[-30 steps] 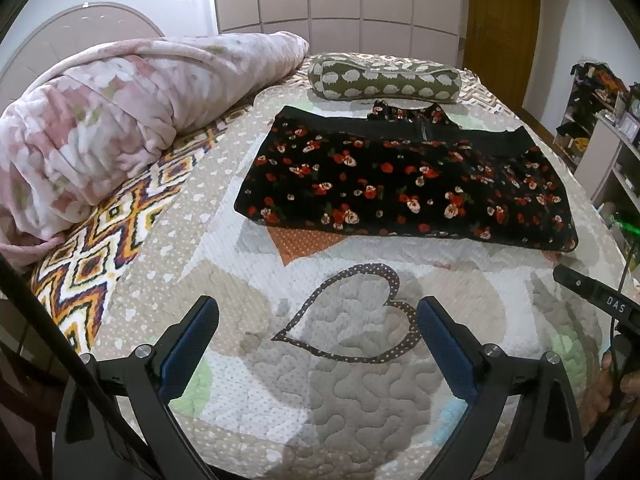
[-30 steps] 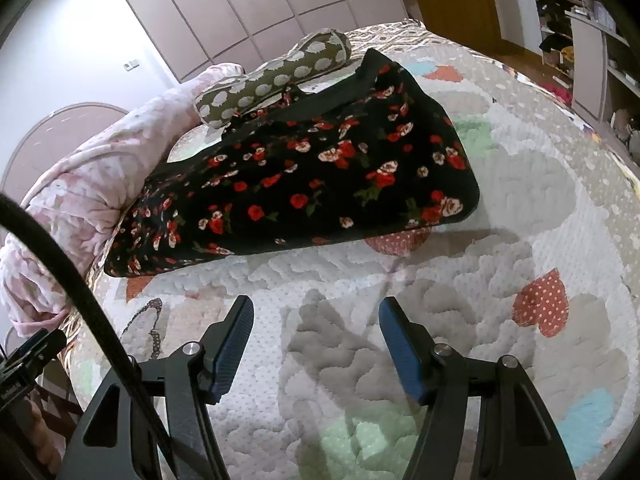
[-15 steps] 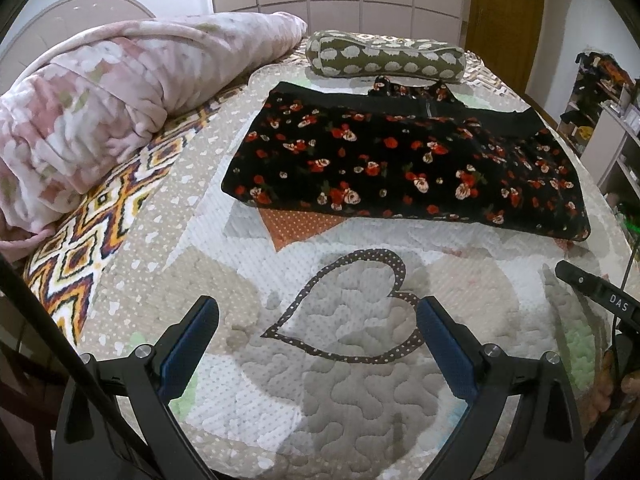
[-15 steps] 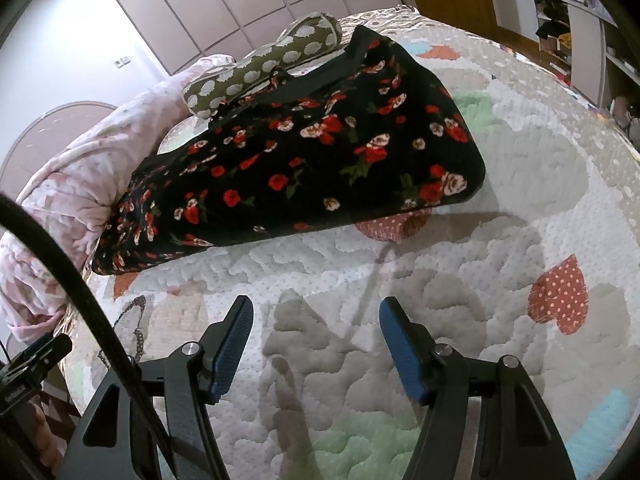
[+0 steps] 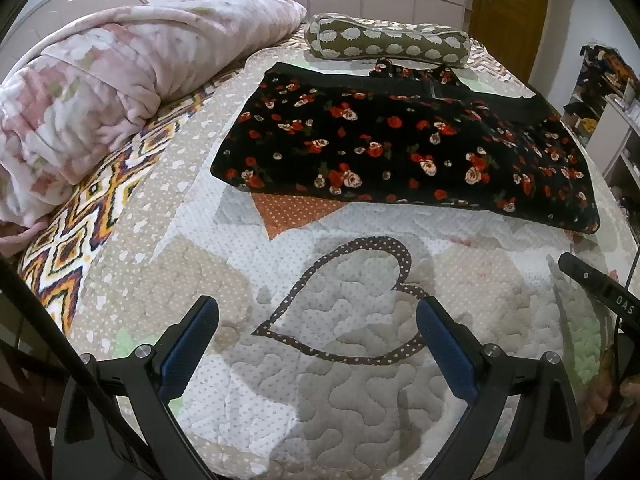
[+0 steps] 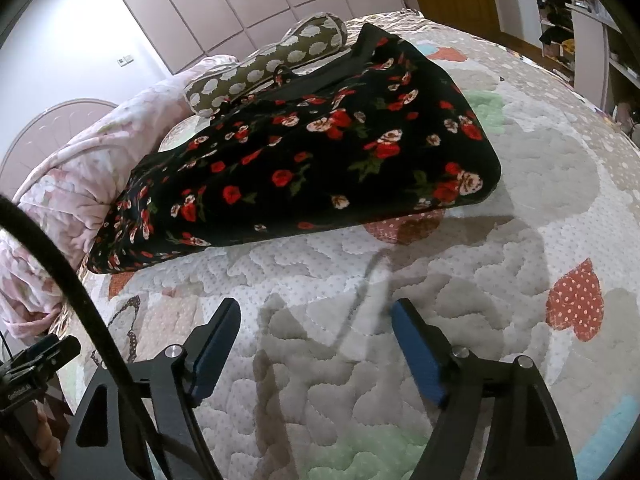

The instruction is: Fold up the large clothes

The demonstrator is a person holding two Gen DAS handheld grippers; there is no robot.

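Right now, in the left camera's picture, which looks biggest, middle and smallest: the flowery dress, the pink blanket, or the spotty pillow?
1. Flowery dress and pink blanket: they look about alike, and the blanket is cut off at the edge, so I won't rank them.
2. Spotty pillow: smallest, though it lies farthest away.

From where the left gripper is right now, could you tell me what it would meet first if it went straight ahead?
The left gripper is open and tilted down over the quilt, so it would probably touch the quilt first, short of the floral garment; depth is hard to judge.

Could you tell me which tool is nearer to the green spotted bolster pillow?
Hard to say; both tools hang open short of the floral dress, and the bolster pillow lies beyond it. Left tool faces it; right tool sits off the dress's right end.
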